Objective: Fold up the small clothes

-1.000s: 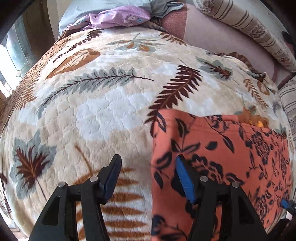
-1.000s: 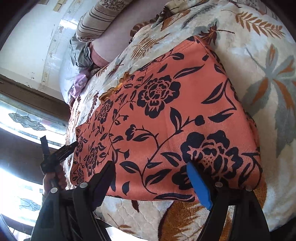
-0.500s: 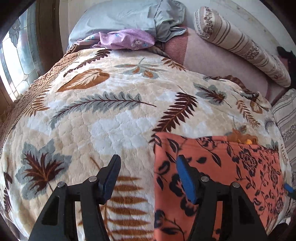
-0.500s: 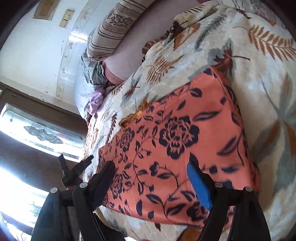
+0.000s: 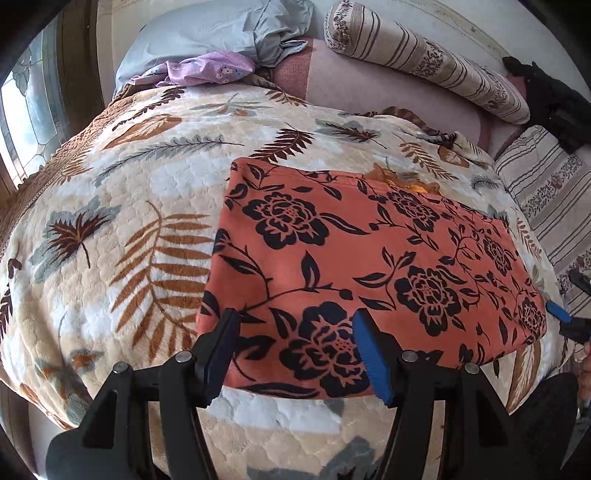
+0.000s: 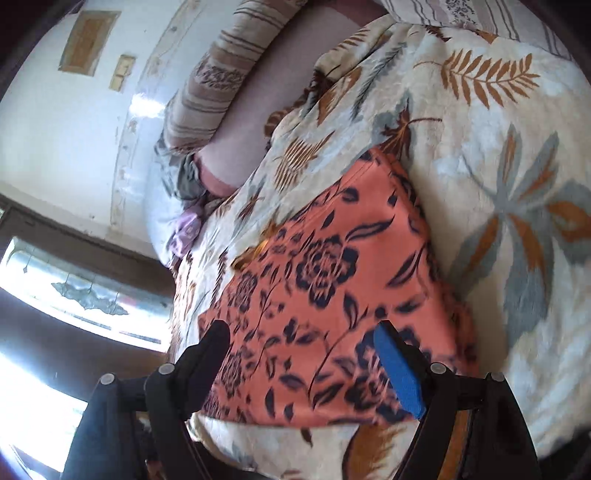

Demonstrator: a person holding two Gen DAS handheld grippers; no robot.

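Note:
An orange garment (image 5: 369,266) with a black flower print lies folded flat as a rectangle on the leaf-patterned blanket (image 5: 129,206). My left gripper (image 5: 295,332) hovers open over the garment's near left part, with nothing between its fingers. A blue fingertip (image 5: 557,312) of the right gripper shows at the garment's right corner in the left wrist view. In the right wrist view the same garment (image 6: 332,295) lies ahead, and my right gripper (image 6: 301,336) stands open above its near edge, apart from the cloth. This view is somewhat blurred.
A purple garment (image 5: 210,68) and a grey-blue pillow (image 5: 207,33) lie at the bed's far end. A striped bolster (image 5: 424,62) and a striped cushion (image 5: 546,195) lie on the right. A window (image 5: 26,110) is on the left. The blanket's front edge drops off below the grippers.
My left gripper drew back and shifted right, from the garment's left edge to over its near edge, so the whole garment now shows. The right gripper pulled back and up. Both stayed open.

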